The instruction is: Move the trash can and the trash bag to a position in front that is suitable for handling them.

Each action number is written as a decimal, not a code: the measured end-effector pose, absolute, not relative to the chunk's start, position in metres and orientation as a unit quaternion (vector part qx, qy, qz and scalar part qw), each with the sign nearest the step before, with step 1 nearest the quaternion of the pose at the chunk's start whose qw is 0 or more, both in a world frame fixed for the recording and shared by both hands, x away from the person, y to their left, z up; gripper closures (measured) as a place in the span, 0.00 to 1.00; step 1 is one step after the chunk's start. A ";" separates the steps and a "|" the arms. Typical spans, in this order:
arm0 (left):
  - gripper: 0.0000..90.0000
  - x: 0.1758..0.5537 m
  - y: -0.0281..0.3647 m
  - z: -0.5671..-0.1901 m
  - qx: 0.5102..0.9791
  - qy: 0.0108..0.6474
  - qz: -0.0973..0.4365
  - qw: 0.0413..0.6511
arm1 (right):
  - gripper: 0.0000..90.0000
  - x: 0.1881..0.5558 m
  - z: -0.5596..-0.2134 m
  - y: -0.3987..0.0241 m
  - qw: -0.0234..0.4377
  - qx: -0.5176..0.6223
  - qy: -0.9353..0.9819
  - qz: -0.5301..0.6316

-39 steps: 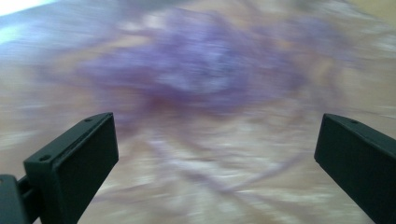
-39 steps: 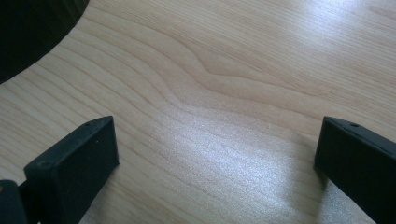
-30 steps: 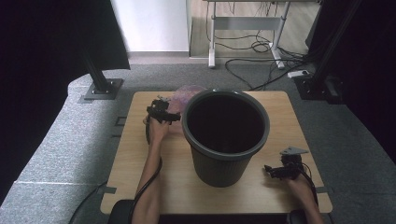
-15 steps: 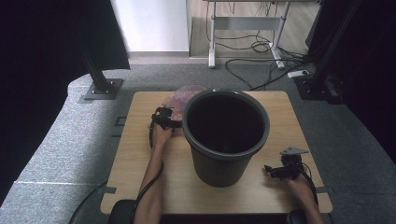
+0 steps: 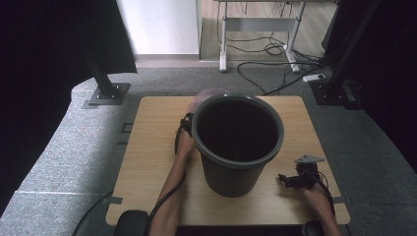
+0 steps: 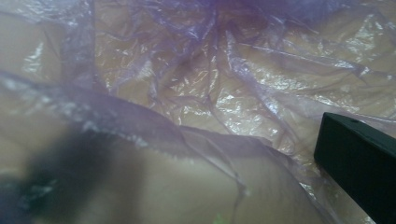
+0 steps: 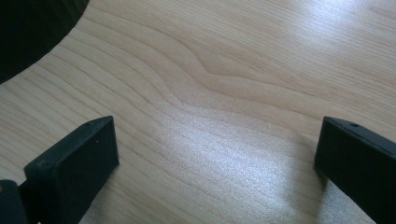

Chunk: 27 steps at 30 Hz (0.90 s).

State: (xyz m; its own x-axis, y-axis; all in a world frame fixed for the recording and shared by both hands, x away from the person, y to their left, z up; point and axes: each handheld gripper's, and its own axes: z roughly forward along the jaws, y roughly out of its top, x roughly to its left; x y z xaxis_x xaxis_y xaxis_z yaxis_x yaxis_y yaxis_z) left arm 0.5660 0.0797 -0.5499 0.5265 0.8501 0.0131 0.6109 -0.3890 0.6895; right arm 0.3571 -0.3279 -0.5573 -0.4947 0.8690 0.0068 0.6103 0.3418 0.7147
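A dark grey plastic bucket (image 5: pixel 231 177) stands upright in the middle of the wooden table (image 5: pixel 147 147). A crumpled, thin purple plastic bag (image 5: pixel 209 93) lies just behind its far left rim. My left gripper (image 5: pixel 187 123) is at the bucket's left side, pushed into that bag. In the left gripper view the purple film (image 6: pixel 201 93) drapes over my left gripper (image 6: pixel 196 149). One black finger (image 6: pixel 359 158) shows at the right and the other is a dark blur under the film, with the jaws wide apart. My right gripper (image 5: pixel 287 180) rests open on the bare table (image 7: pixel 224 70), nothing between its fingers (image 7: pixel 74 158).
The bucket's dark wall (image 7: pixel 32 32) sits at the upper left of the right gripper view. Grey carpet surrounds the table, and cables and a desk frame (image 5: pixel 255 29) lie beyond the far edge. Two black stand feet (image 5: pixel 105 91) flank the table's far corners.
My left gripper has slid right, closer to the bucket's rim and into the purple bag. The right gripper has stayed where it was.
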 end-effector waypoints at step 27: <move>0.00 0.570 0.050 -0.522 0.820 0.410 0.181 0.357 | 0.00 0.385 -0.534 -0.326 0.198 0.465 0.786 0.356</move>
